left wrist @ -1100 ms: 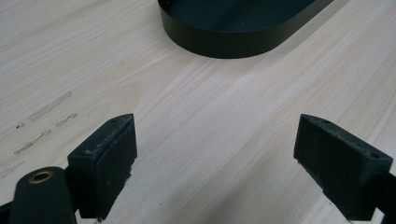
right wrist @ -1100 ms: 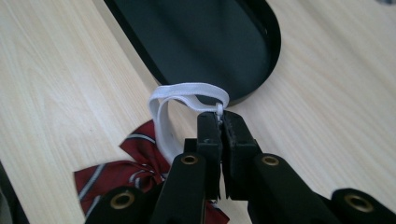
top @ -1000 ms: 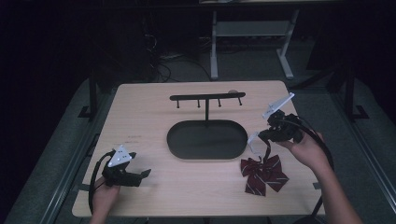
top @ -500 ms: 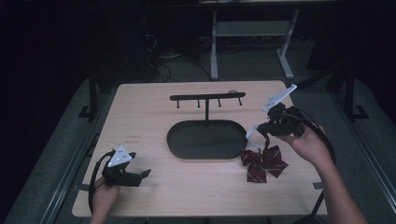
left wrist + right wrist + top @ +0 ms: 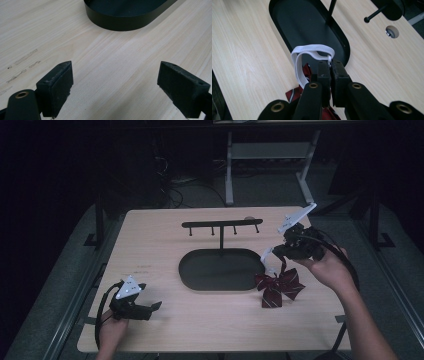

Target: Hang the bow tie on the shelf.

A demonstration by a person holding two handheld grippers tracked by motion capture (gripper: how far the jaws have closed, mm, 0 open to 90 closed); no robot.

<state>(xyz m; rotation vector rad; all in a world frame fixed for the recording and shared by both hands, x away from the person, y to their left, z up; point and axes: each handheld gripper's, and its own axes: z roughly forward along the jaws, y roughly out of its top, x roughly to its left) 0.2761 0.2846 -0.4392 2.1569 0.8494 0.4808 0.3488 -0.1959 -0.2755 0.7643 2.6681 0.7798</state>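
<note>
A dark red striped bow tie (image 5: pixel 276 287) hangs by its white elastic strap (image 5: pixel 268 257) just right of the black stand's oval base (image 5: pixel 220 270). My right gripper (image 5: pixel 279 254) is shut on that strap. In the right gripper view the jaws (image 5: pixel 330 65) pinch the strap loop (image 5: pixel 307 51), with the bow tie (image 5: pixel 295 95) dangling below. Above the base, the stand's hook bar (image 5: pixel 222 224) spans left to right. My left gripper (image 5: pixel 152 310) rests near the table's front left, open with nothing between its jaws (image 5: pixel 115 75), facing the base (image 5: pixel 125 22).
The light wooden table (image 5: pixel 150 245) has a small round hole (image 5: pixel 248 218) behind the hook bar, also visible as the hole (image 5: pixel 392 31) in the right gripper view. A metal frame (image 5: pixel 270 155) stands on the dark floor beyond the table.
My right gripper has risen and shifted slightly toward the stand, lifting the bow tie by its strap. The left gripper has stayed put.
</note>
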